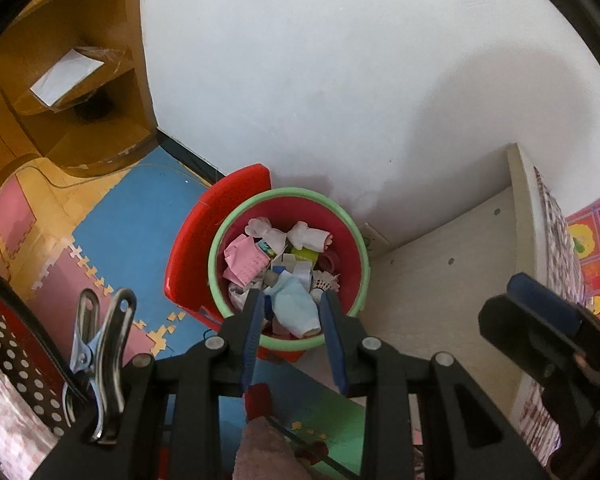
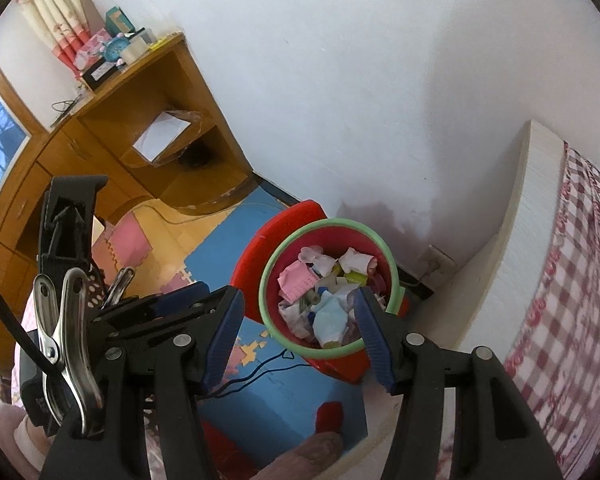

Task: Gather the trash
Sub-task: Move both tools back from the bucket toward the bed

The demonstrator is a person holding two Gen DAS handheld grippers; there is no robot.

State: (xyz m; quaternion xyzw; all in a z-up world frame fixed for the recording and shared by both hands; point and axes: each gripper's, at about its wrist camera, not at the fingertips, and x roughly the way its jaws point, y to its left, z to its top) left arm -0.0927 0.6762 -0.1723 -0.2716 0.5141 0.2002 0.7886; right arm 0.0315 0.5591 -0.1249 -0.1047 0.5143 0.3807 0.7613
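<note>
Red bin (image 1: pixel 342 216) with pale green rim, standing on the floor in the corner against the white wall (image 1: pixel 340 80), crammed with trash (image 1: pixel 284 272): pink paper, white crumpled tissue, a light blue face mask, yellow-green scraps. Red dustpan-like piece (image 1: pixel 204 240) leaning just beside the bin, between it and the foam mats. Floor covered in blue, pink and yellow puzzle mats (image 1: pixel 140 208), edges frayed. Wooden desk (image 2: pixel 140 120) to the left along the wall, a white sheet on its open shelf, small boxes and a blue clock on top of the surface. Curtains and a window at the far left in the right wrist view. Cream bed frame (image 2: pixel 536 184) to the right of the bin, with a red-and-white checked cover (image 2: pixel 572 280). Wall socket low on the wall between bin and bed.

Left gripper (image 1: pixel 292 332) above the bin, fingers apart, nothing between them. Right gripper (image 2: pixel 300 336) likewise above, fingers wider apart, empty.
</note>
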